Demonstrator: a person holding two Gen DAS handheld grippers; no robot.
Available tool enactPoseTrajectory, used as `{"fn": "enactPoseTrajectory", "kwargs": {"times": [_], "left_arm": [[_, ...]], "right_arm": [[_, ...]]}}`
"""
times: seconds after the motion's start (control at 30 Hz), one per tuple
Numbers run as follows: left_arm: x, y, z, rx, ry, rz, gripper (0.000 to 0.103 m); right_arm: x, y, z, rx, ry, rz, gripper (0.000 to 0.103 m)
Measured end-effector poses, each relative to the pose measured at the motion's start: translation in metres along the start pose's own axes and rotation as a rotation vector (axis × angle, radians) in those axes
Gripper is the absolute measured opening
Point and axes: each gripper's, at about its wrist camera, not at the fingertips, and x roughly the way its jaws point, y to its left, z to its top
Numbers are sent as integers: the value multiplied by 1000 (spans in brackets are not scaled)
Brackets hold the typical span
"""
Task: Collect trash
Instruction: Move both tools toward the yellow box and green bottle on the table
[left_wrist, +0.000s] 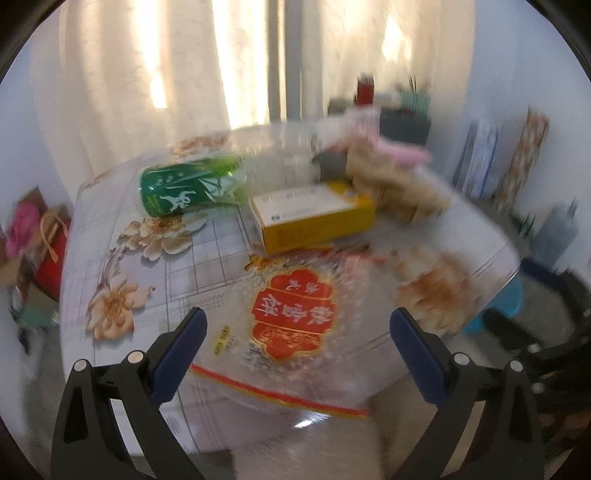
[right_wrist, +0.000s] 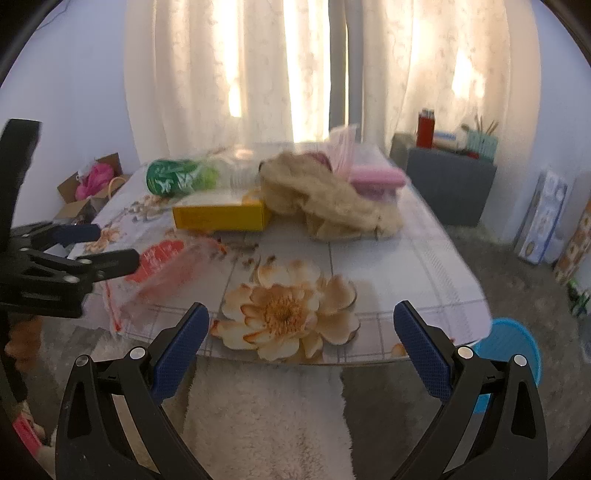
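**Both grippers spread, nothing pinched, trash on the table**

Left gripper (left_wrist: 297, 332): blue pads wide apart, empty. It hangs over the near edge of the table (left_wrist: 122, 258), and the clear plastic bag (left_wrist: 291, 317) with the red label lies flat between and just beyond its fingers. In the right wrist view the same gripper (right_wrist: 110, 245) comes in from the left edge with its fingers apart at the bag (right_wrist: 162, 269). Contact with the bag: cannot tell, blur.

Right gripper (right_wrist: 301, 332): pads wide apart too, empty, held off the near edge of the table (right_wrist: 424, 258) over a pale shaggy rug (right_wrist: 266, 417). Nothing lies between its fingers but the printed flower on the tablecloth.

Trash layout, left wrist view:
- green-labelled plastic bottle (left_wrist: 192, 186) on its side toward the far left of the table, clear body pointing right
- yellow carton (left_wrist: 317, 218) lying flat just right of the bottle, mid-table, beyond the bag
- beige crumpled cloth (left_wrist: 402, 192) at the far right, touching the carton's right end; something pink (left_wrist: 402, 155) sits on its far side, too blurred to identify

The right wrist view confirms the order from left to right: bottle (right_wrist: 177, 177), carton (right_wrist: 221, 216), cloth (right_wrist: 332, 199), with a pink flat item (right_wrist: 376, 181) at the cloth's right.

Off the table: blue stool (right_wrist: 513, 347) by the near right corner, dark cabinet (right_wrist: 450, 188) further back on the right, cardboard box (right_wrist: 92, 184) with pink contents on the floor at left, curtains (right_wrist: 240, 74) behind.
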Motion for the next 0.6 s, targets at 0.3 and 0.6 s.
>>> {"fn": "enactPoseTrajectory", "kwargs": {"times": [0.3,0.6], "left_arm": [[55,8,-5,71,172,-9,97],[68,18,-7,40,241,-53,97]], "right_arm": [[35,-12,-6,93,110,68,96],[49,-5,-4,68,121,84,96]]}}
